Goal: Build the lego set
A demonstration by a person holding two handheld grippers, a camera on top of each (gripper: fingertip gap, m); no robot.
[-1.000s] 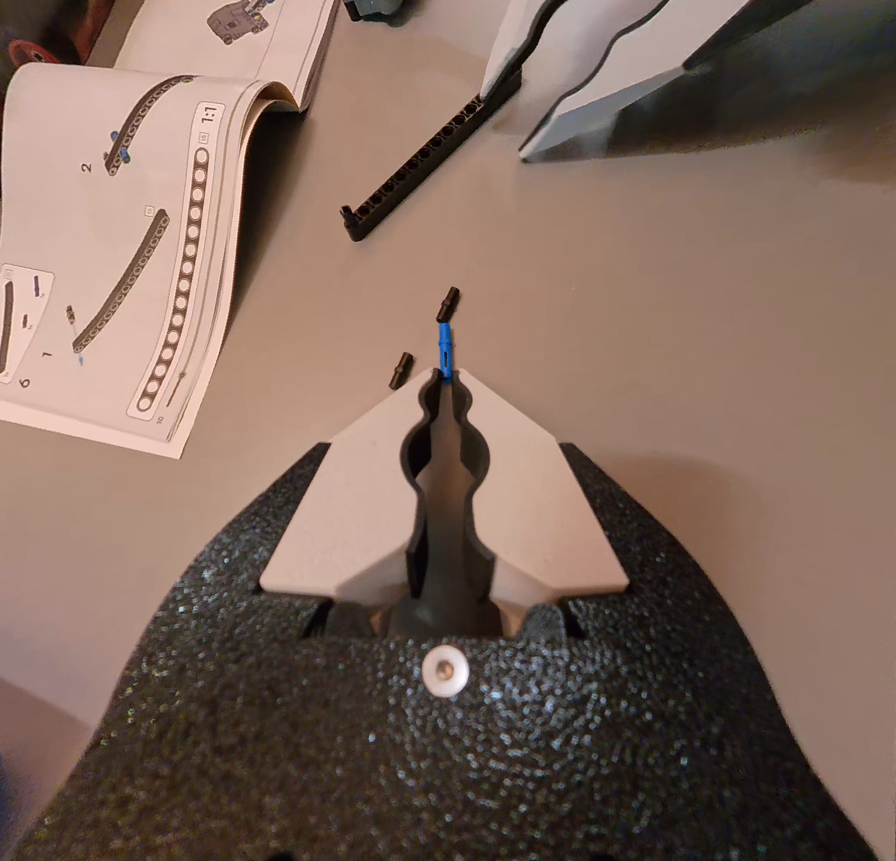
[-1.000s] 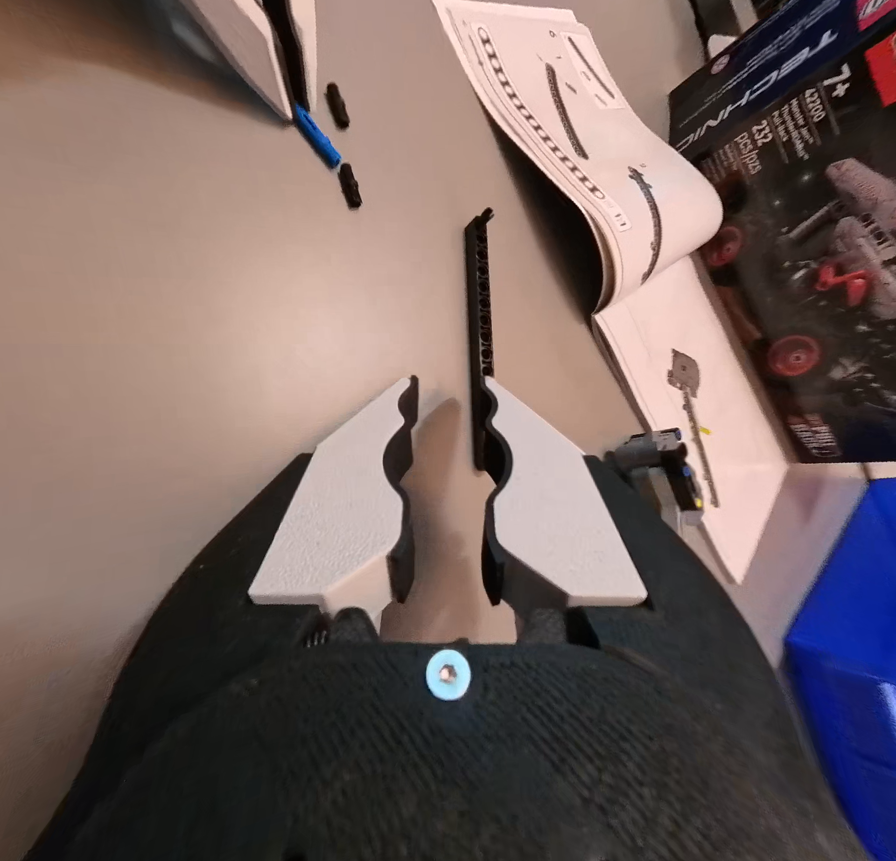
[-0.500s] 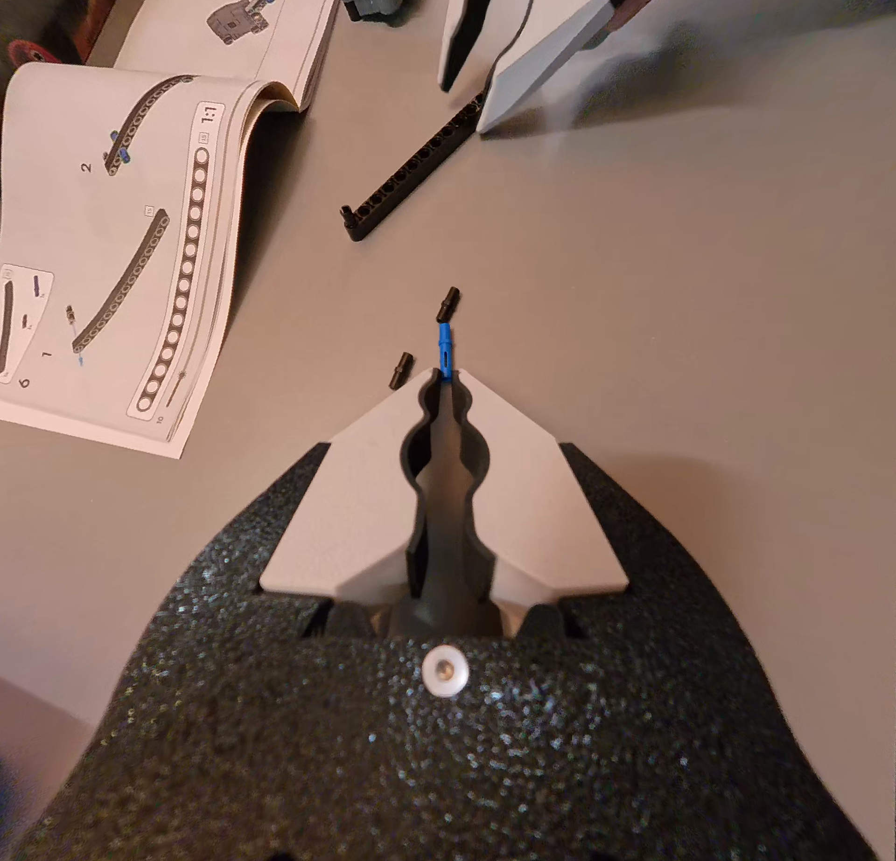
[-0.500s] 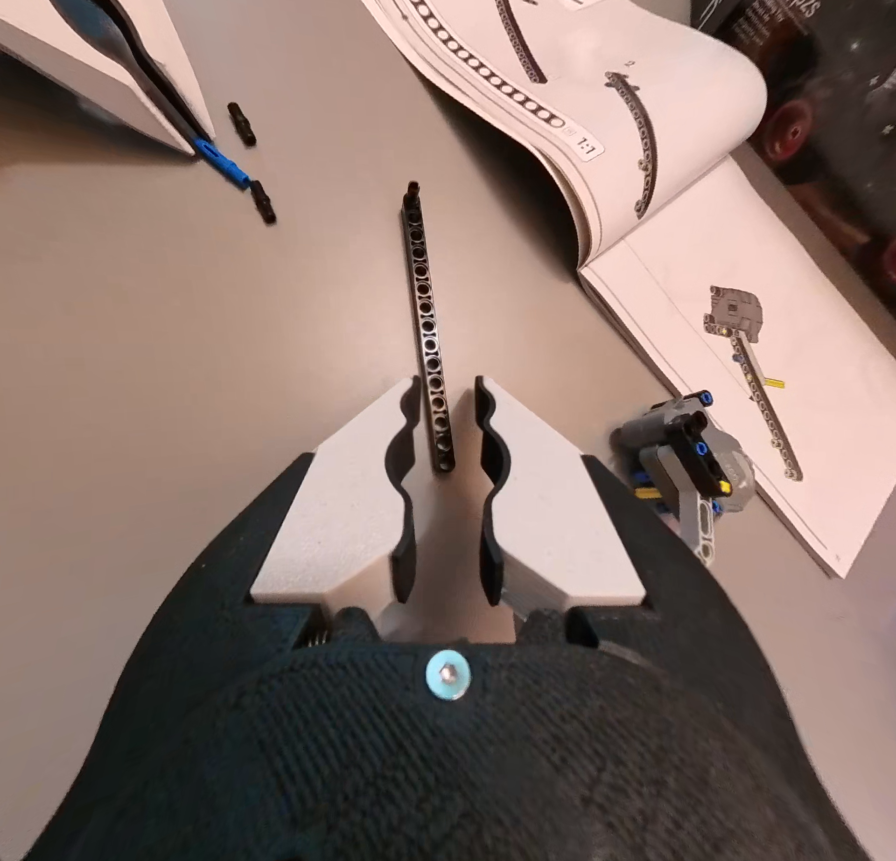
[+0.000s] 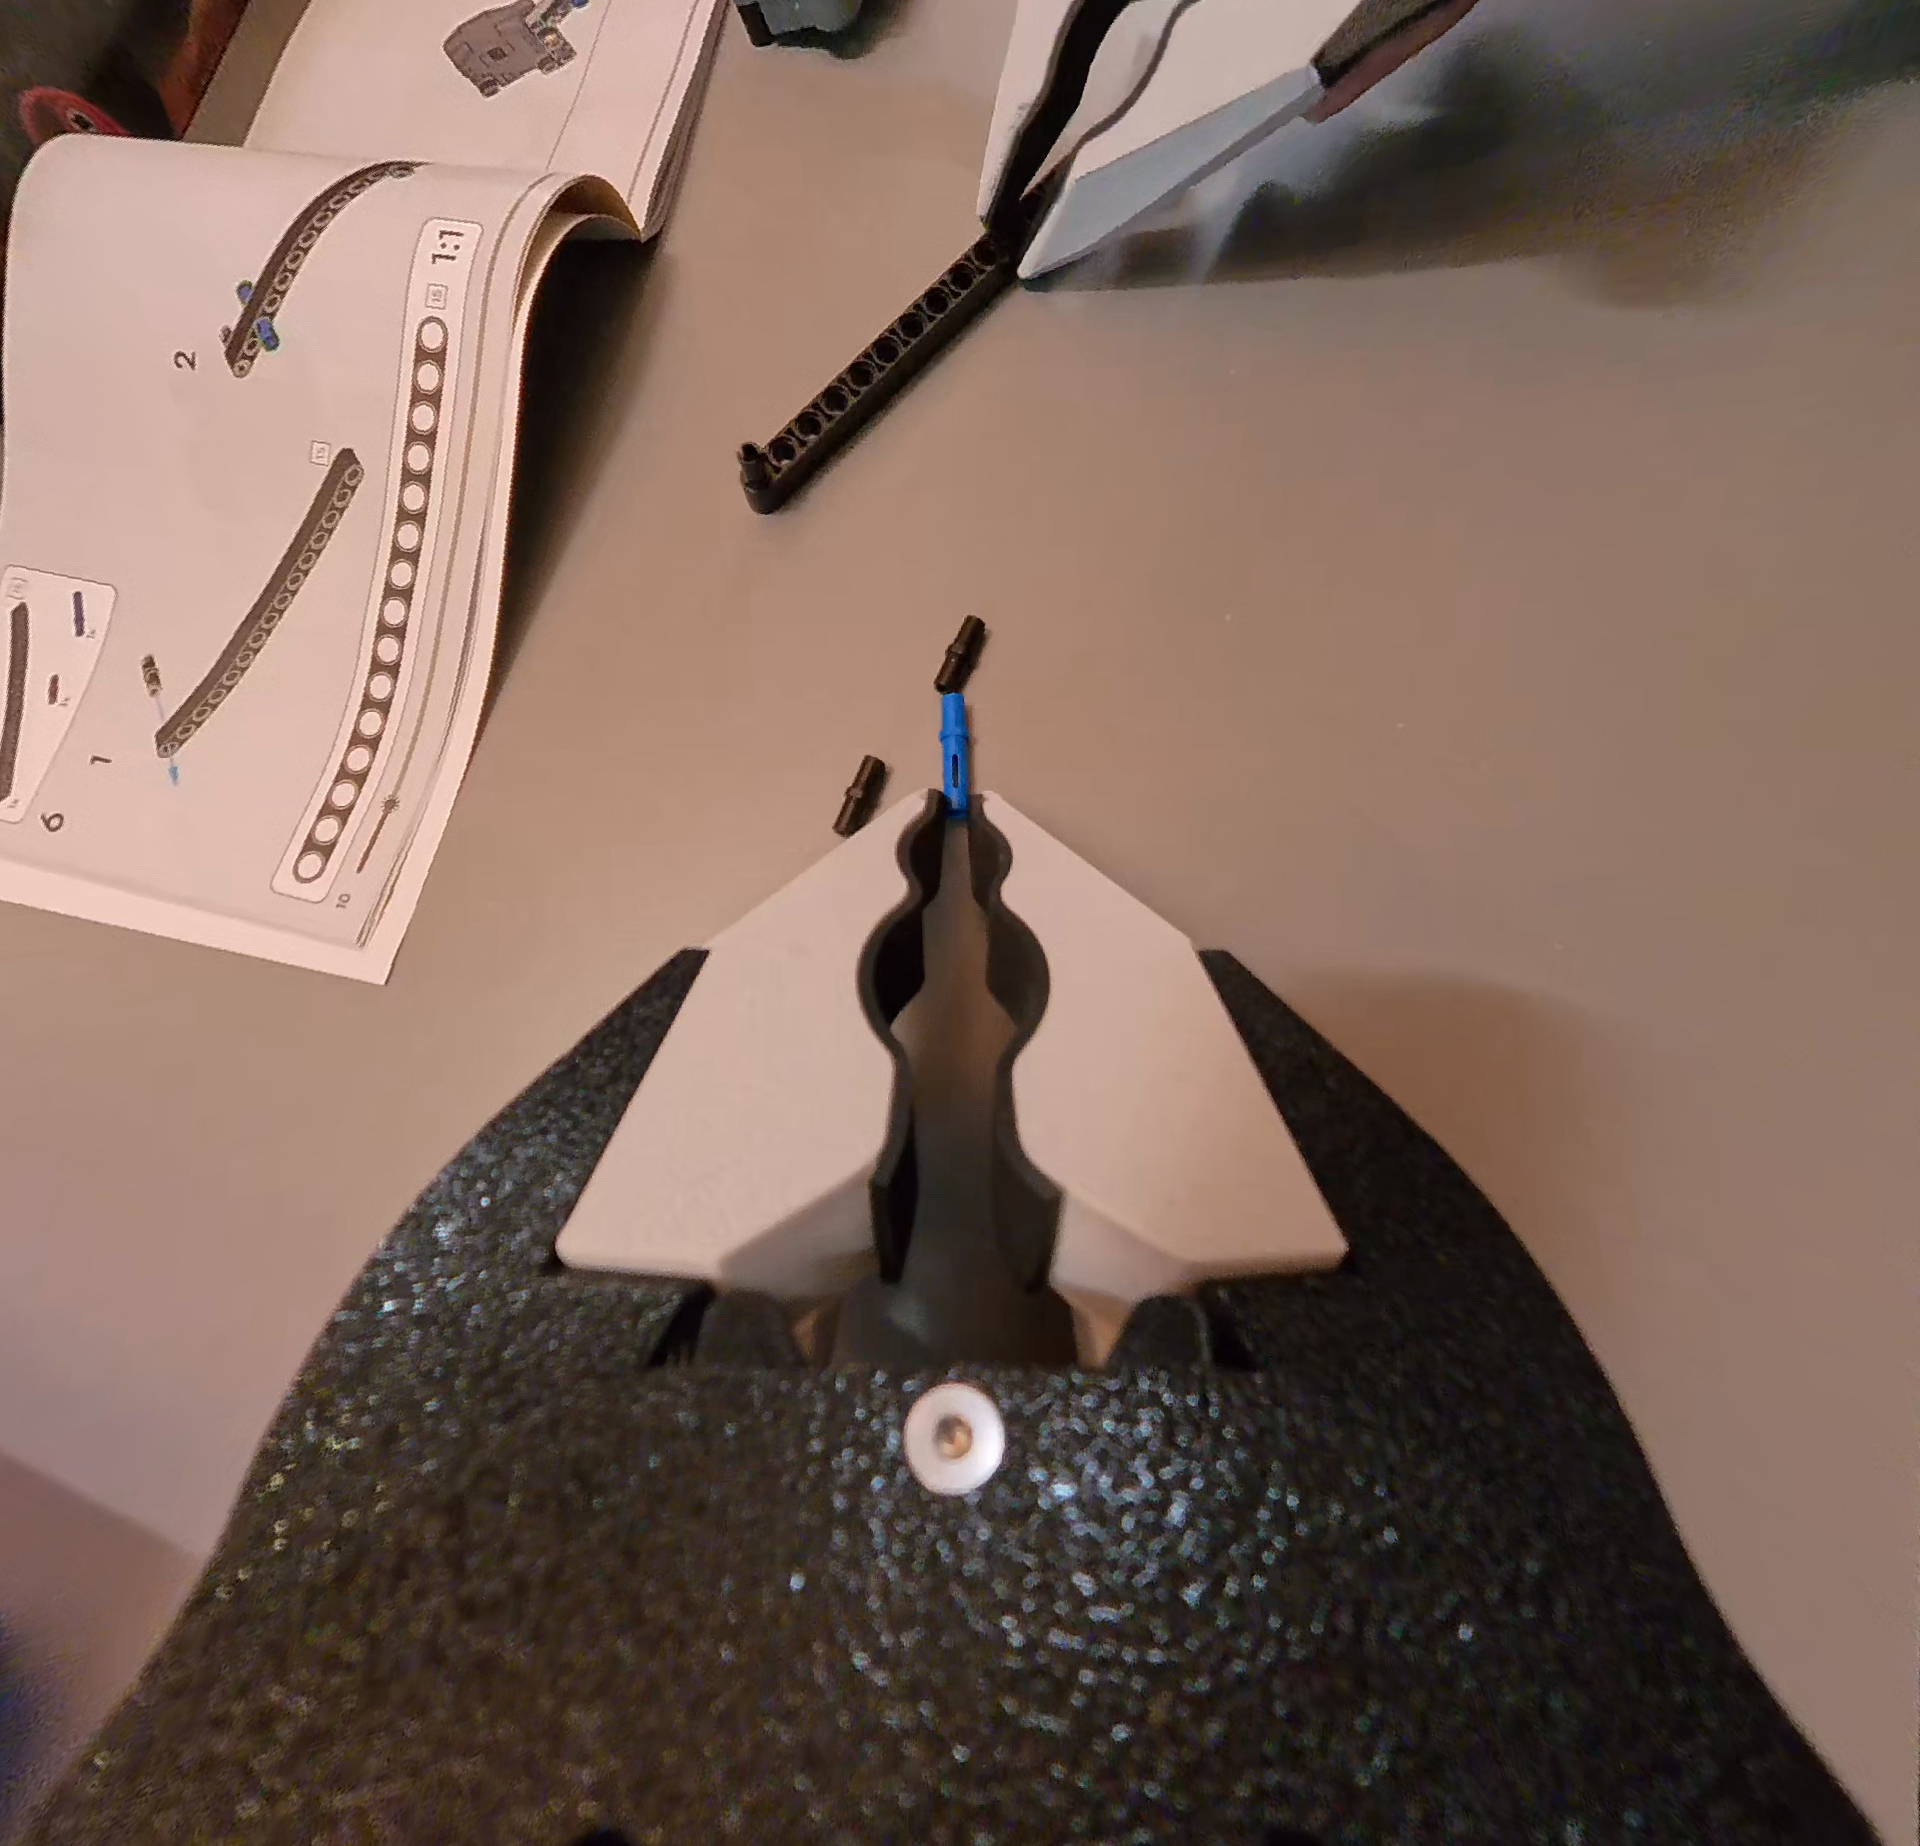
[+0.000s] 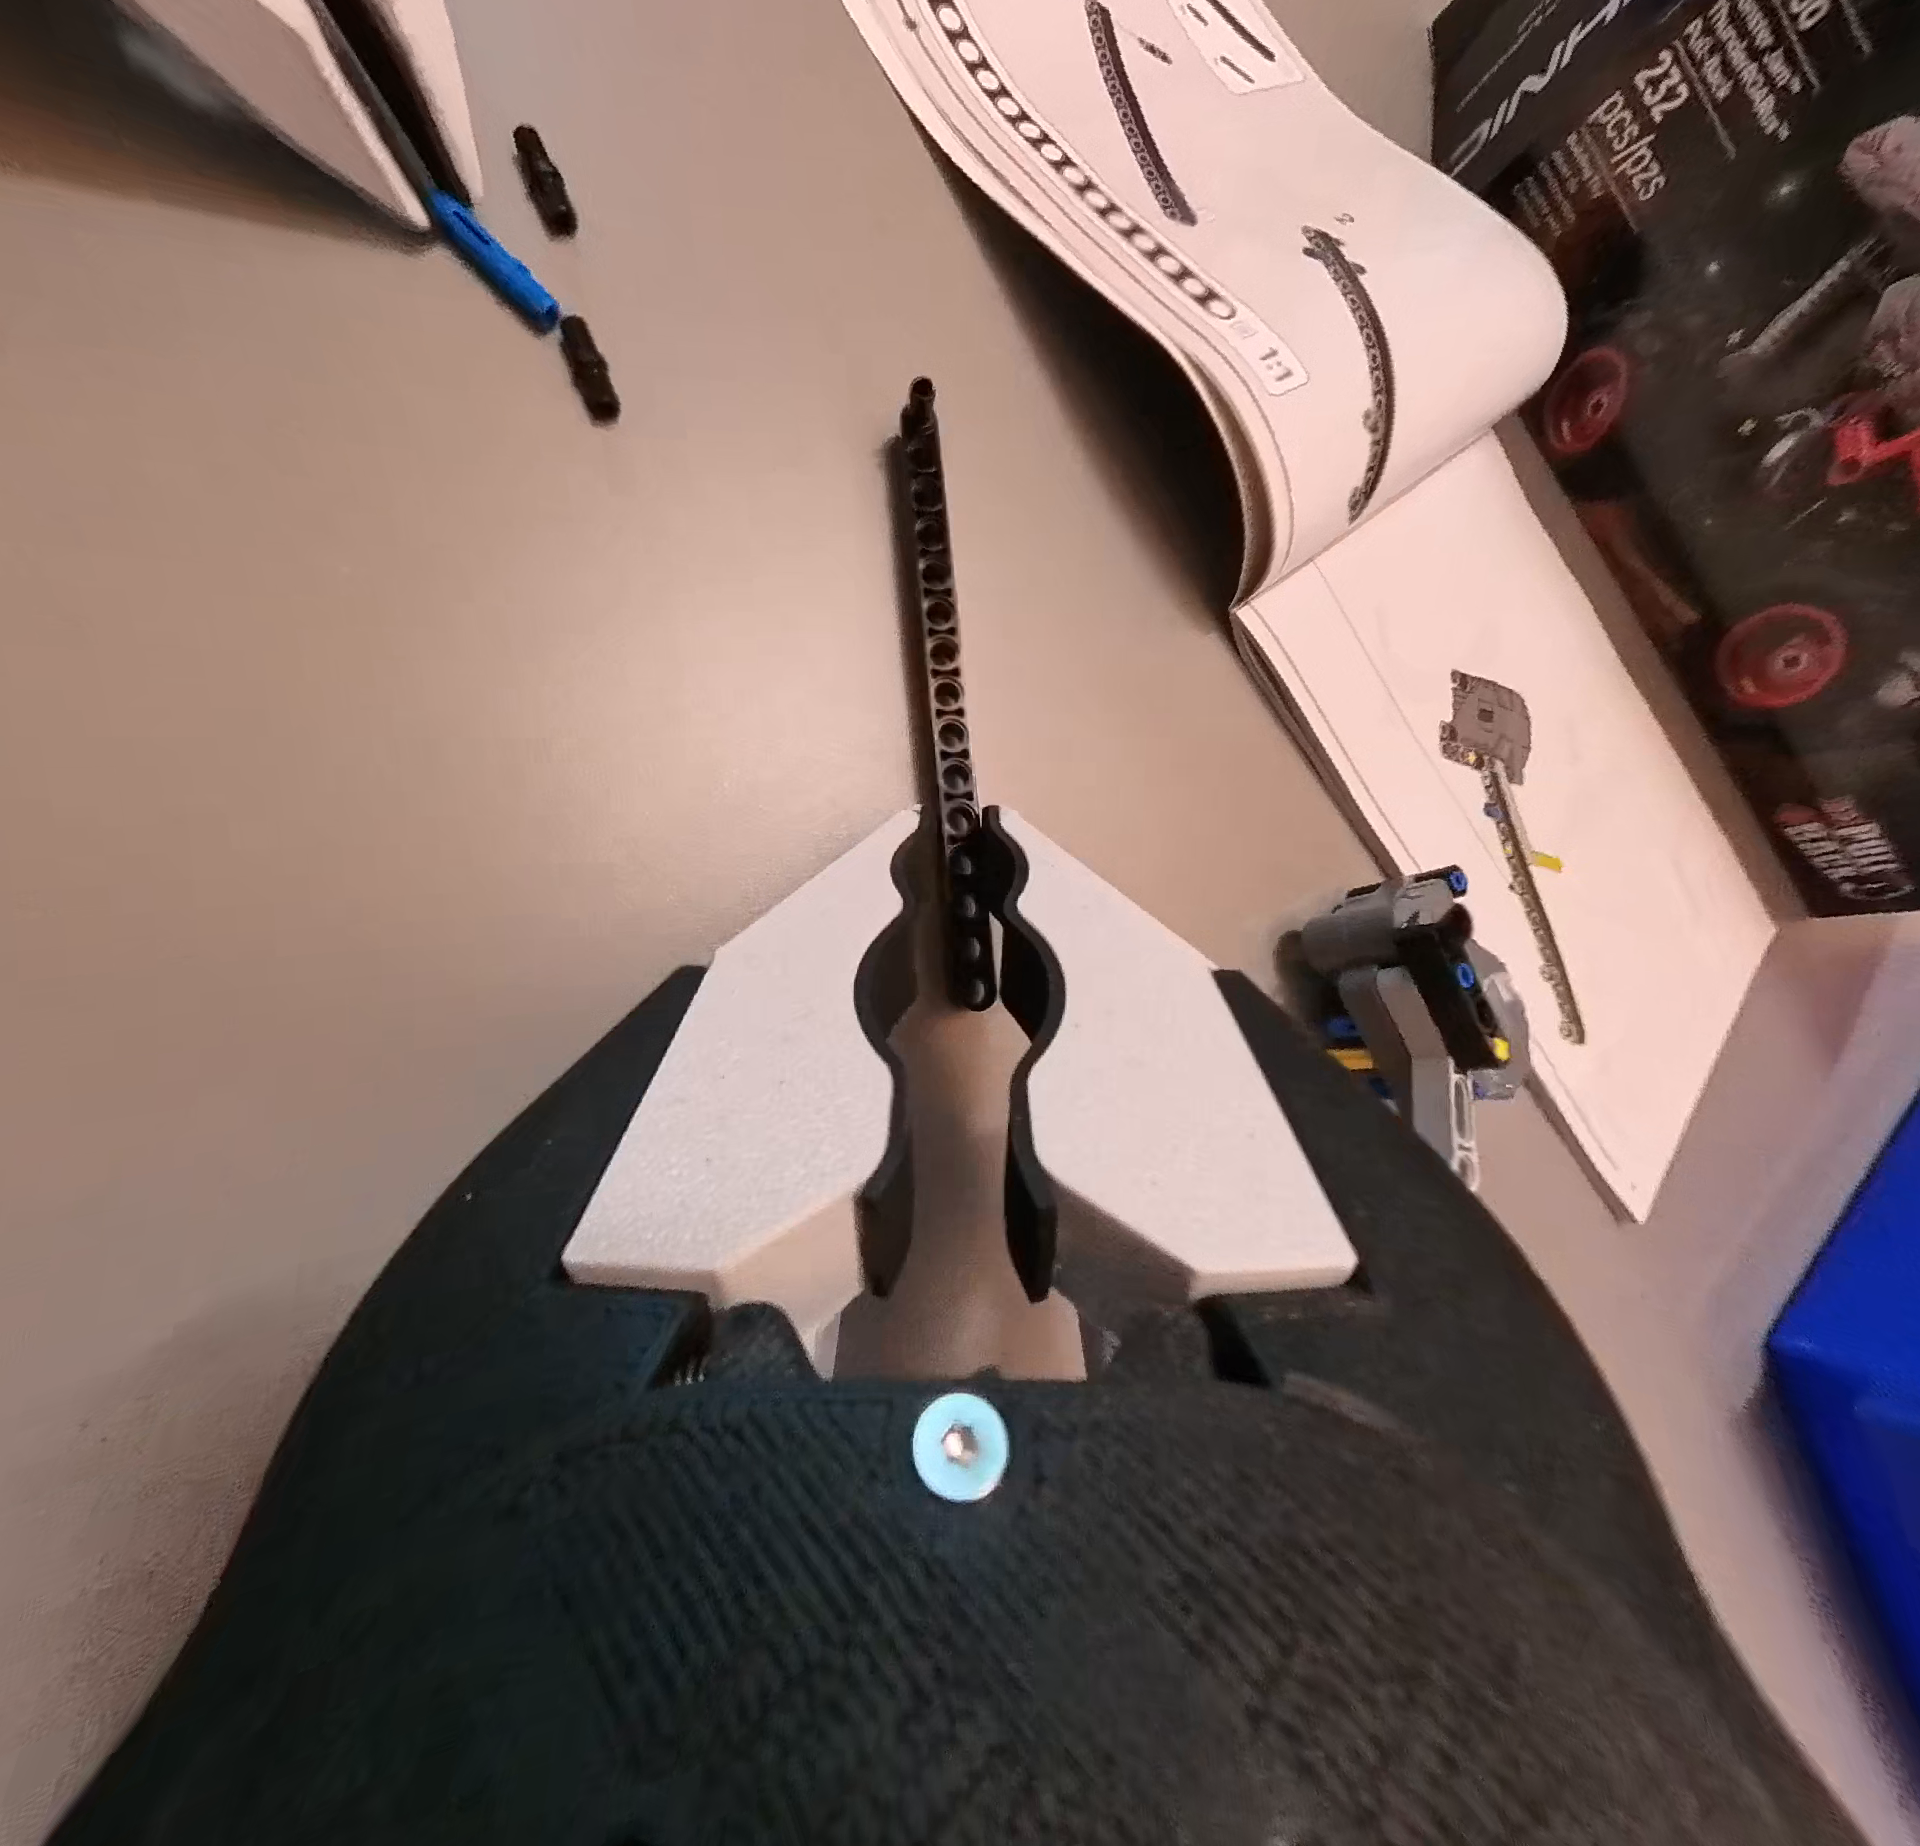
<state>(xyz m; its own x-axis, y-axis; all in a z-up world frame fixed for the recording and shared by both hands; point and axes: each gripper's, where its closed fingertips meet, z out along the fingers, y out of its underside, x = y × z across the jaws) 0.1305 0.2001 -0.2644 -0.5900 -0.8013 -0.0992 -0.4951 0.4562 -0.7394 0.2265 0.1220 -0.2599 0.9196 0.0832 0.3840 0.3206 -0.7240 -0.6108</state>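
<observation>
My left gripper (image 5: 954,805) is shut on a blue pin (image 5: 953,747), which sticks out forward from its tips just over the grey table. Two short black pins (image 5: 959,649) (image 5: 858,795) lie beside it. My right gripper (image 6: 956,822) is shut on the near end of a long black holed beam (image 6: 935,612), which points away along the table with a small pin in its far end. The beam (image 5: 883,368) and the right gripper (image 5: 1049,238) show at the top of the left wrist view. The left gripper (image 6: 421,201) with the blue pin (image 6: 494,258) shows top left in the right wrist view.
An open instruction booklet (image 5: 312,508) lies to the left, also in the right wrist view (image 6: 1351,362). A small grey partly built assembly (image 6: 1423,996) stands by its page. The set's dark box (image 6: 1714,342) and a blue bin (image 6: 1860,1433) are at the right edge. Tip to tip, the grippers are about 12 cm apart.
My right gripper moved over the black beam's end and closed on it, from open around it half a second ago. My left gripper stayed still, holding the blue pin.
</observation>
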